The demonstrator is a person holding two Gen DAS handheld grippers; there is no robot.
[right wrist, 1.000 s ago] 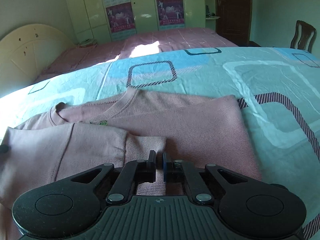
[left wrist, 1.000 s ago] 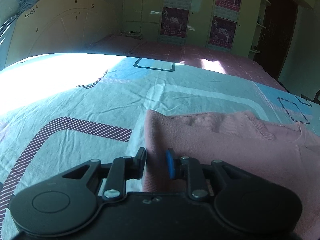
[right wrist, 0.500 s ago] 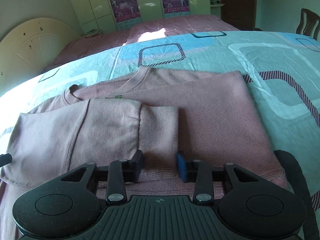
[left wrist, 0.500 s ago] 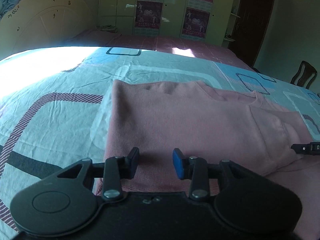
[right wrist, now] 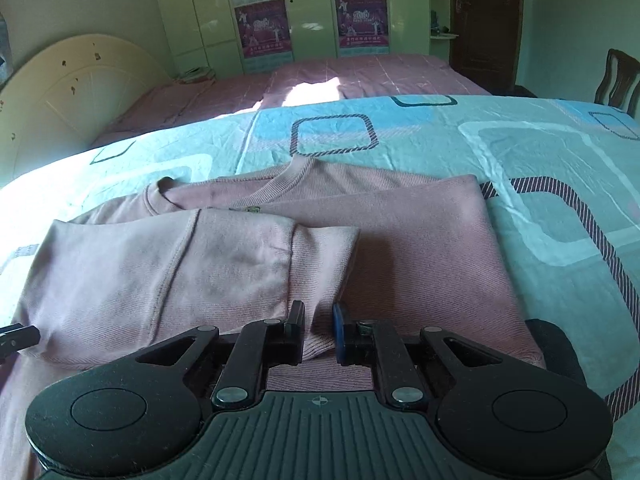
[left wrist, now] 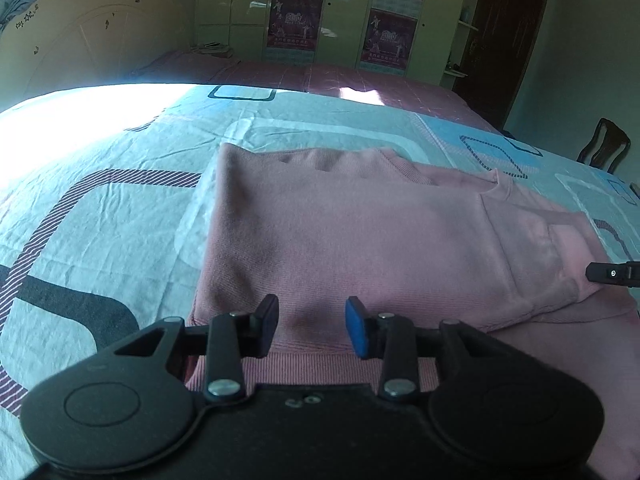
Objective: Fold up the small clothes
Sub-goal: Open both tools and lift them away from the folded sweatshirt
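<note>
I see the pink sweatshirt [right wrist: 416, 256] lying flat on the bed's teal patterned sheet [right wrist: 540, 152], partly folded. Its long axis runs away from my right camera, with the ribbed neckline [right wrist: 288, 178] at the far end and the hem nearest me. One sleeve [right wrist: 168, 272] is folded across the body, its ribbed cuff [right wrist: 324, 268] reaching toward the middle. The fabric is a dusty pink knit, fairly smooth, with a small green tag just below the collar.

My right gripper [right wrist: 319, 326] sits low over the near edge, its jaws nearly together after just closing, and a small ridge of the cuff fabric stands between them; I cannot tell if the pads truly pinch it.

My left gripper [left wrist: 312, 326] hovers over the hem with its jaws parted, having just widened, and only flat cloth lies beneath them.

Beyond stand a cream headboard [right wrist: 76, 92], a wardrobe with posters [right wrist: 312, 8] and a wooden chair [right wrist: 618, 76].
</note>
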